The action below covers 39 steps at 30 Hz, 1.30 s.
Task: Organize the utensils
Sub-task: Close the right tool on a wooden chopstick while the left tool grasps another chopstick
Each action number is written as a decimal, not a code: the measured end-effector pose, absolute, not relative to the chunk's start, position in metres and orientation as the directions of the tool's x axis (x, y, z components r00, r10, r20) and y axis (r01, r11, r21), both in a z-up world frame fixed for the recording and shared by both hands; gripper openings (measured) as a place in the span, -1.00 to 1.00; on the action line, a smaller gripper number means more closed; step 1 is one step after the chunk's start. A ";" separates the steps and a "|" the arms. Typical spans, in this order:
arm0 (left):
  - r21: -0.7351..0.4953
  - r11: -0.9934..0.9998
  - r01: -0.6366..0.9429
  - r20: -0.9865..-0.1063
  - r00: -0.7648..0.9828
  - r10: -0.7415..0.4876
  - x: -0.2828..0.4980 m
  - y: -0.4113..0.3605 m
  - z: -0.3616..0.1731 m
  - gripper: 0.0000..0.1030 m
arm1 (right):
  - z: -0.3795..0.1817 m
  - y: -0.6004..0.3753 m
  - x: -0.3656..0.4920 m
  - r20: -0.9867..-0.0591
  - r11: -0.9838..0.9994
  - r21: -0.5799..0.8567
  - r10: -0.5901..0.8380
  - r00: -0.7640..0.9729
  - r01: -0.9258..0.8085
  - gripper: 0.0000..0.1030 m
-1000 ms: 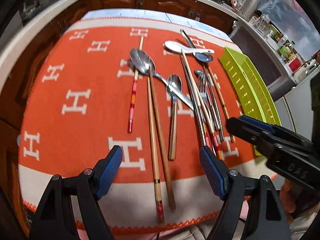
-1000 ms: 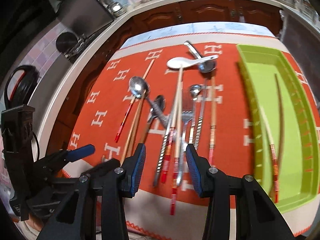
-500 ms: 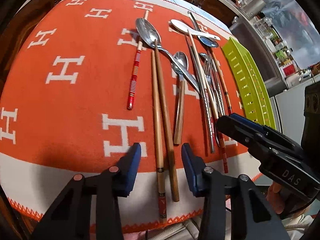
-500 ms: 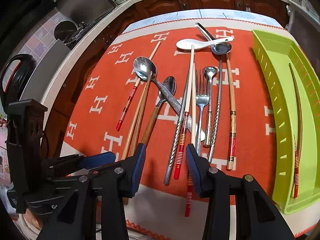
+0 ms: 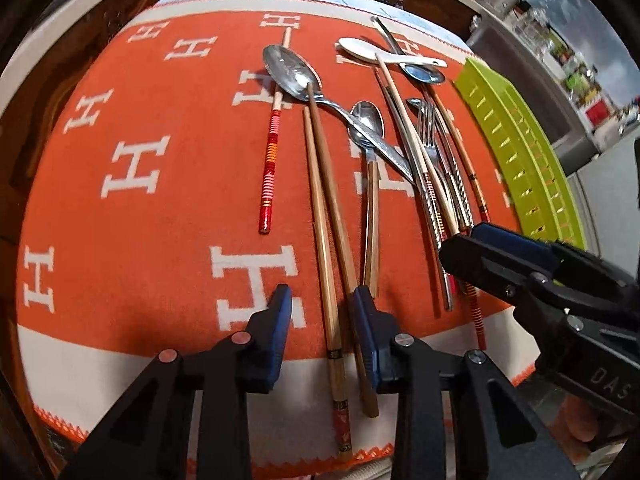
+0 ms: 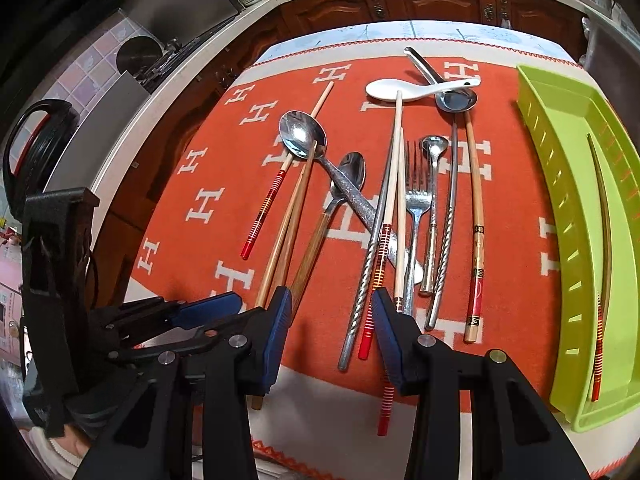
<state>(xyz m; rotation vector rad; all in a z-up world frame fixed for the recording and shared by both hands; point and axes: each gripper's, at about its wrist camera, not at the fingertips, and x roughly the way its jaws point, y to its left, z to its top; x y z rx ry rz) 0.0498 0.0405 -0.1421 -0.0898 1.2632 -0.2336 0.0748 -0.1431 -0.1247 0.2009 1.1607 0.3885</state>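
Spoons, a fork and several chopsticks lie on an orange cloth. My left gripper is open, its blue pads on either side of two brown wooden chopsticks, low over their near ends. My right gripper is open above the near ends of a twisted metal chopstick and a red-striped chopstick. A green tray at the right holds a brown chopstick and a red-striped one. A white ceramic spoon lies at the far side.
A red-banded chopstick lies left of the pile. A large metal spoon crosses a smaller one. Dark wood cabinets and a counter run behind the table. The cloth's fringed edge is close below my left gripper.
My left gripper has narrowed from wide open and come down around the two brown chopsticks. My right gripper has opened wider and drawn back slightly over the pile's near ends.
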 end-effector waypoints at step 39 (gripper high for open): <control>-0.277 0.961 -0.009 -0.909 0.325 -0.259 0.042 0.111 -0.138 -0.67 | -0.157 -0.029 0.099 -0.907 0.929 0.074 0.214 0.363 -0.362 -0.83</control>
